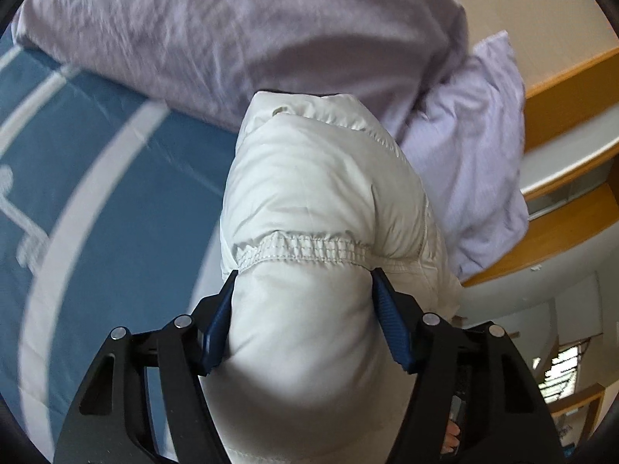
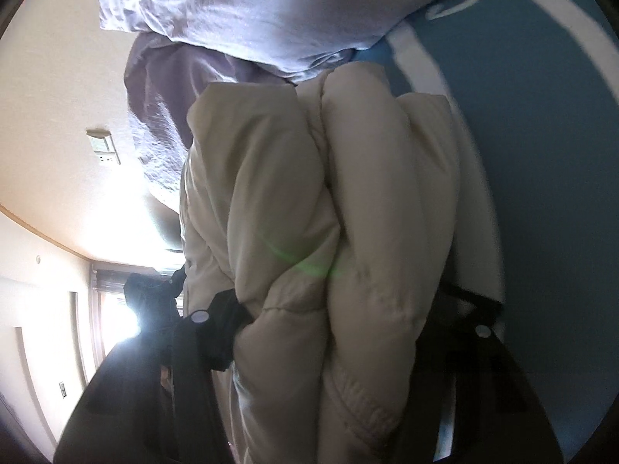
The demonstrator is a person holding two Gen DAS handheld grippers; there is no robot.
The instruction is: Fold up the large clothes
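Observation:
A puffy white jacket is bunched into a thick roll above the bed, and both grippers hold it. In the left wrist view its elastic hem runs across just ahead of my left gripper, whose blue pads press into the padding on both sides. In the right wrist view the same jacket looks cream, with several folded layers stacked together. My right gripper is shut around that bundle. Its dark fingers are partly buried in the fabric, and the right one is mostly hidden.
A blue bedspread with white stripes lies under the jacket. A lavender duvet and a pillow are heaped at the bed's far end. Wooden shelving stands beyond. A wall switch and a bright window are at the left.

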